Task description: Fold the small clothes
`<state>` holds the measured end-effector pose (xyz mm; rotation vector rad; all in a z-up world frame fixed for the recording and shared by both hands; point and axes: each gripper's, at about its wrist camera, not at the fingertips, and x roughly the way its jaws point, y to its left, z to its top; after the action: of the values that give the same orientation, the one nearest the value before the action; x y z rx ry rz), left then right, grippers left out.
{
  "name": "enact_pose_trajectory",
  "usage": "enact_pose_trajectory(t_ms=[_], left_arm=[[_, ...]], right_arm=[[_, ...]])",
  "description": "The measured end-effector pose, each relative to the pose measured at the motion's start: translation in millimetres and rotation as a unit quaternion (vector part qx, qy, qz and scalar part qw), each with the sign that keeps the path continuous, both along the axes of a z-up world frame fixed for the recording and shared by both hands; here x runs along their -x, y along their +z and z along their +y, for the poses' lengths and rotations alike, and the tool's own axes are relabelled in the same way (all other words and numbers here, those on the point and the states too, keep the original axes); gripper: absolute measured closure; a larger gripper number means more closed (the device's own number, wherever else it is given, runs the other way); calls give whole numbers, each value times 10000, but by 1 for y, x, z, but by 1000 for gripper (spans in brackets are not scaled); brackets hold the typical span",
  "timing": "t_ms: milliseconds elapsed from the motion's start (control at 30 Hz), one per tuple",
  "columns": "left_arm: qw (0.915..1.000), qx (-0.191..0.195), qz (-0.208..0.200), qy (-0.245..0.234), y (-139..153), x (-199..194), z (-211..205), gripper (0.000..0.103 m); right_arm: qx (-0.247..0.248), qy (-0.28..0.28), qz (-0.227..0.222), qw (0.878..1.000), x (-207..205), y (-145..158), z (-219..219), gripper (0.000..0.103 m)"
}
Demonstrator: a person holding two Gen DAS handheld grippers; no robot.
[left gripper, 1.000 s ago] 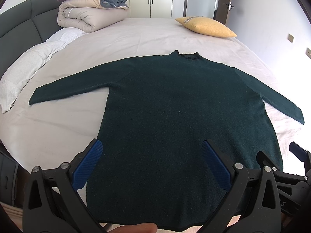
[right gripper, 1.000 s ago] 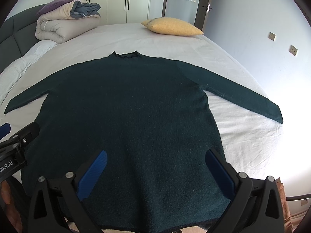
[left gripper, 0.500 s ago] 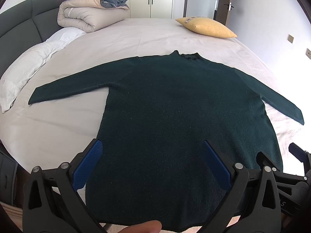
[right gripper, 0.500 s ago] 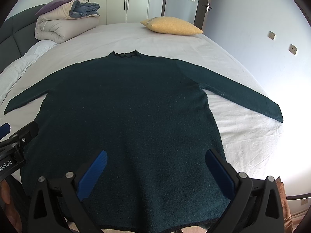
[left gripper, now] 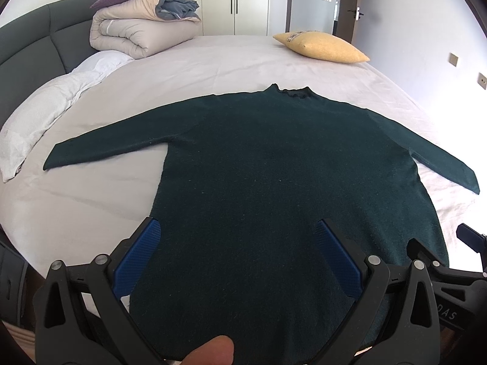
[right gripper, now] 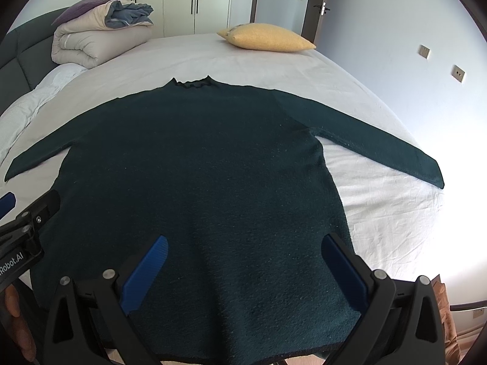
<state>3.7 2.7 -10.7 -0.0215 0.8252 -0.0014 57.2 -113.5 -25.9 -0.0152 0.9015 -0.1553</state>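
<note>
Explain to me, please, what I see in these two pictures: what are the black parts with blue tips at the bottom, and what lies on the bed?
A person holds two hand tools, one in each hand. Each tool has a camera looking forward along its two fingers, so each picture comes from one tool. The left gripper and the right gripper are both open and hold nothing. Their blue pads hover over the hem of a dark green sweater, which lies flat on the bed with sleeves spread out. Farther back sit a yellow pillow and a rolled duvet. The folding has not started yet.
</note>
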Motion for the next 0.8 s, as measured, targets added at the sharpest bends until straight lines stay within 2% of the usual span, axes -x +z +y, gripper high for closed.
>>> enact_pose_trajectory(t_ms=[133, 300, 367, 433, 533, 600, 667, 700, 767, 800], left_arm=[[9996, 242, 118, -55, -3, -11, 7, 0], [9994, 309, -171, 42, 12, -27, 23, 0], [9980, 597, -217, -55, 17, -37, 31, 0], [9955, 910, -219, -146, 22, -47, 36, 0], [9890, 1410, -345, -281, 27, -58, 40, 0], [9863, 1569, -352, -373, 29, -65, 37, 0], [9864, 1531, -274, -527, 29, -72, 28, 0], [9866, 1506, -184, -592, 27, -77, 22, 0], [9857, 1560, 25, -636, 22, -87, 16, 0], [9846, 1622, 121, -646, 18, -92, 13, 0]], right_arm=[[-62, -34, 17, 10000, -3, 0, -6, 0], [-254, -233, -184, 9992, -7, 9, -41, 0], [-608, -490, -389, 9962, -7, 16, -75, 0], [-1293, -851, -650, 9858, -5, 24, -126, 0], [-2465, -1602, -992, 9506, -2, 24, -214, 0], [-3062, -2006, -1192, 9229, 2, 18, -267, 0], [-3690, -2265, -1472, 8893, 7, 7, -316, 0], [-4028, -2435, -1611, 8675, 10, -2, -342, 0], [-4449, -2698, -1760, 8356, 13, -17, -377, 2], [-4723, -2879, -1852, 8122, 16, -27, -397, 4]])
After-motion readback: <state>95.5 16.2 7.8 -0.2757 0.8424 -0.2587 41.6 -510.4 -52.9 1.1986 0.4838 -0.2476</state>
